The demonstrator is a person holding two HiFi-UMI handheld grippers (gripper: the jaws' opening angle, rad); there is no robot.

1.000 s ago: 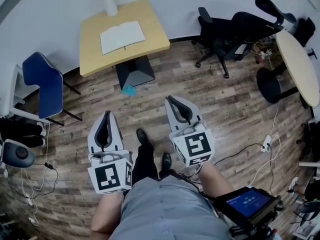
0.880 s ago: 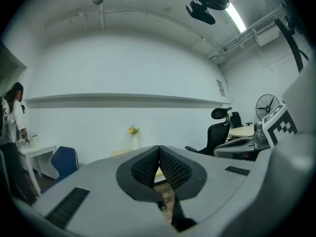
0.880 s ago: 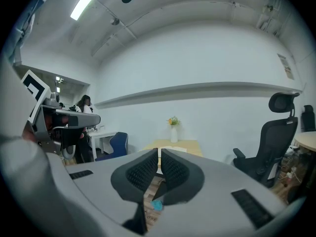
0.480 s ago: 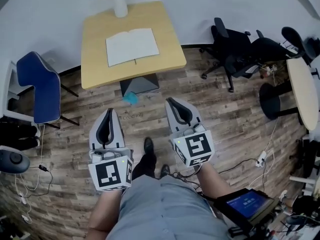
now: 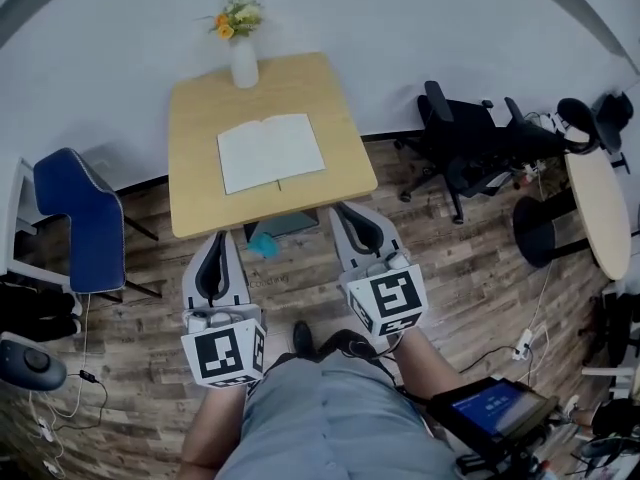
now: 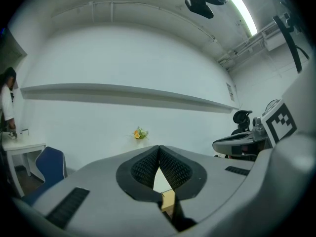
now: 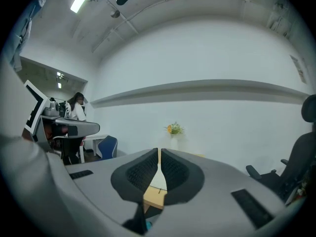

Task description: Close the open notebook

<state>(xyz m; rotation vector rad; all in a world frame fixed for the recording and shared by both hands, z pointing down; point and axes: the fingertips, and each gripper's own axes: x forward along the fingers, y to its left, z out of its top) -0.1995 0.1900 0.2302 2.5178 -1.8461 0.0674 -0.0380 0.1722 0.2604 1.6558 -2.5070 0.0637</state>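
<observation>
In both gripper views only a thin strip of the table [image 5: 195, 148] shows between the pads. The open notebook [image 5: 271, 152] lies flat in the middle of the table, well ahead of the fingertips. The left gripper [image 5: 213, 238] and right gripper [image 5: 345, 211] have their jaws together and hold nothing. A vase with flowers [image 5: 243, 63] stands behind the notebook, and a blue chair [image 5: 75, 218] is at the left.

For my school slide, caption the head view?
Left gripper and right gripper face a wooden table holding an open notebook and vase.
</observation>
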